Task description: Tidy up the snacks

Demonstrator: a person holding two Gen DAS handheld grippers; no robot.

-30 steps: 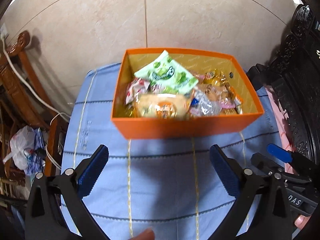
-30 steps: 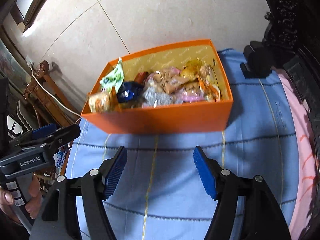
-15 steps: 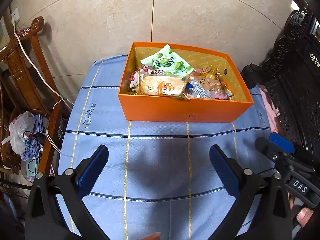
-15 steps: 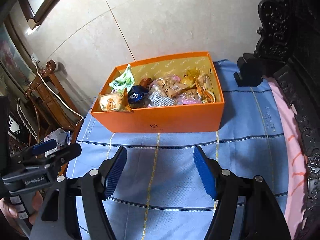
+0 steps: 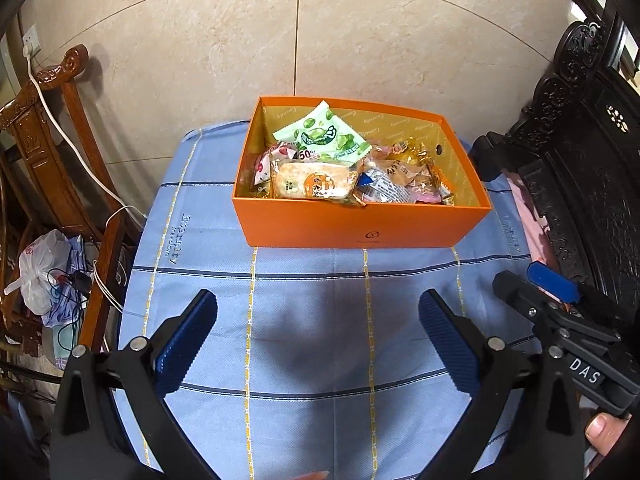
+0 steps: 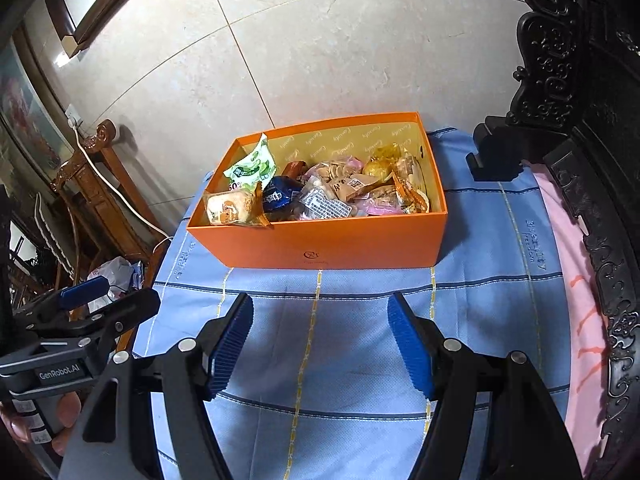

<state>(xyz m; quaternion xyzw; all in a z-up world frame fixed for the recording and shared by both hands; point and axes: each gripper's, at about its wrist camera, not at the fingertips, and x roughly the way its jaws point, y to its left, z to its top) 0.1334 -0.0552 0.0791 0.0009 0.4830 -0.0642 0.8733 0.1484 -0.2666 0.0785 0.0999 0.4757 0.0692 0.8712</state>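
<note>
An orange box (image 5: 360,226) (image 6: 320,246) stands on a blue checked cloth (image 5: 312,340) (image 6: 352,320) and holds several wrapped snacks. On top lie a green packet (image 5: 324,136) (image 6: 252,166) and a pale rice-cracker pack (image 5: 312,185) (image 6: 230,209); a dark blue packet (image 6: 280,196) sits beside them. My left gripper (image 5: 318,312) hovers open over bare cloth, well in front of the box, with nothing between its fingers. My right gripper (image 6: 320,312) is open too, empty, above the cloth near the box's front wall.
A carved brown wooden chair (image 5: 48,128) with a white cable stands left of the table, with a plastic bag (image 5: 40,272) below it. Dark carved furniture (image 5: 580,140) and a pink cloth (image 6: 576,280) border the right side. A tiled wall rises behind.
Both grippers have drawn back and up from the box, which now looks smaller and farther off. Jaws stayed open and empty. The snacks have not moved.
</note>
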